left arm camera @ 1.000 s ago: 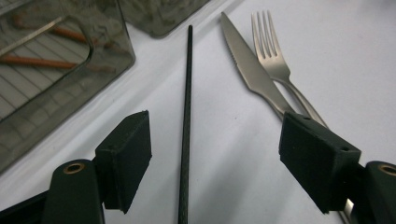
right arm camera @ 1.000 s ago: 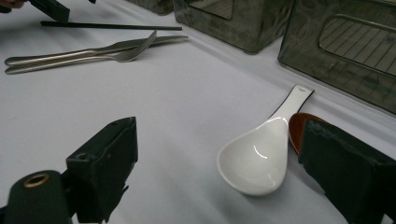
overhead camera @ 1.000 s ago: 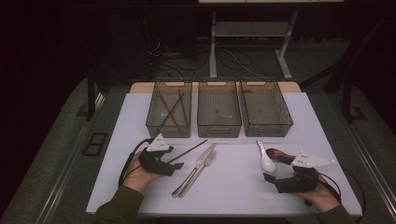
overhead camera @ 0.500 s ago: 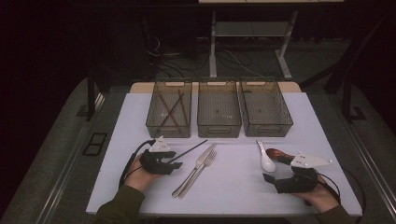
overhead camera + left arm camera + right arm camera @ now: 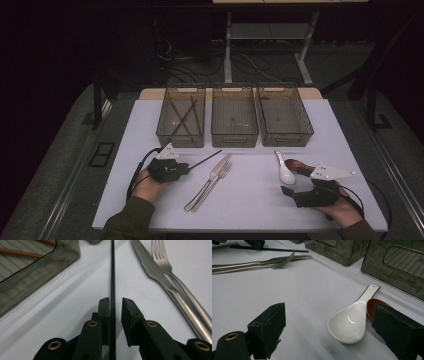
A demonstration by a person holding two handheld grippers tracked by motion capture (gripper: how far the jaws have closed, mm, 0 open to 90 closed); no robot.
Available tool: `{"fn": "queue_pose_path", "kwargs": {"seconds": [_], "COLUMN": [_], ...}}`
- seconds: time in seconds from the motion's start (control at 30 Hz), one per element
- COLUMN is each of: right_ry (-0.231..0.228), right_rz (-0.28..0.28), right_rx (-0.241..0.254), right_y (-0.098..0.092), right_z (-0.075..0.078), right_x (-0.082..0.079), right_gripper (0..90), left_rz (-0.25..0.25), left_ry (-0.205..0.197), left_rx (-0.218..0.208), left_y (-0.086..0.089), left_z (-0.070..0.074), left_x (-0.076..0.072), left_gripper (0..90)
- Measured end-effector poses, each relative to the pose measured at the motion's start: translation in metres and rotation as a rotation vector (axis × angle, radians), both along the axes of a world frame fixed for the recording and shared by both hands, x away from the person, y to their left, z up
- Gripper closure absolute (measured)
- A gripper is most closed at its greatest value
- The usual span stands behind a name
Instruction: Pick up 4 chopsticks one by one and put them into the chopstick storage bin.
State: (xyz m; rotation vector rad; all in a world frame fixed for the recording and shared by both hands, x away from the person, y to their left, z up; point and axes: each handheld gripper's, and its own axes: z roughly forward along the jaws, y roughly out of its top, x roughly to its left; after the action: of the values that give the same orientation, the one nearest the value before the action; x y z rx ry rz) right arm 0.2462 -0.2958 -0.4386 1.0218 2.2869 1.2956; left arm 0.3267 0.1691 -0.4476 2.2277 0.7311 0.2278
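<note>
— White tabletop [image 5: 250,210], dark room around it. How do the left tongs stand?

— The left gripper [image 5: 115,308] has just been closing, with a black chopstick [image 5: 112,272] between its jaws. One pad touches the stick; a slim gap shows at the other, so it is nearly clenched but not yet pinching from both sides. In the high view that gripper [image 5: 186,168] lies low on the table and the chopstick [image 5: 205,159] points away toward the bins.

— And the right one?

— The right gripper [image 5: 329,325] is released, jaws wide, holding nothing. A white spoon [image 5: 350,320] lies on the table between them, touching neither, with a brown spoon [image 5: 374,307] just beside it near one jaw.

— What lies close to the left one?

— A knife [image 5: 152,266] and a fork [image 5: 172,272] lie side by side just beside the stick. The left bin [image 5: 181,120], holding brown chopsticks [image 5: 186,117], stands near on the other side.

— Room to move?

— Bare table between the cutlery and the spoons, and along the near edge. The middle bin [image 5: 234,116] and right bin [image 5: 283,115] line the far side.
</note>
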Motion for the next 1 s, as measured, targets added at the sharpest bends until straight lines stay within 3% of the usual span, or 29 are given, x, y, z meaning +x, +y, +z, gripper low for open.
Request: {"fn": "queue_pose_path", "kwargs": {"seconds": [0.33,0.87,1.0], "right_ry": [0.001,0.000,0.001], "right_rz": [0.000,0.000,0.004], "right_rx": [-0.006,-0.007,-0.008], "right_y": [0.0004,0.0009,0.0013], "right_z": [-0.0003,-0.0005,-0.0005], "right_x": [-0.0002,0.0001,0.0000], "right_gripper": [12.2,12.2,12.1], "left_rz": [-0.003,-0.030,-0.022], "left_ry": [0.006,0.014,0.017], "left_rx": [-0.006,0.011,-0.002], "left_y": [-0.0006,0.0005,0.0002], "left_z": [-0.0028,0.0003,0.0036], "left_x": [0.0016,0.0034,0.0015], "left_gripper": [84.3,85.5,85.5]}}
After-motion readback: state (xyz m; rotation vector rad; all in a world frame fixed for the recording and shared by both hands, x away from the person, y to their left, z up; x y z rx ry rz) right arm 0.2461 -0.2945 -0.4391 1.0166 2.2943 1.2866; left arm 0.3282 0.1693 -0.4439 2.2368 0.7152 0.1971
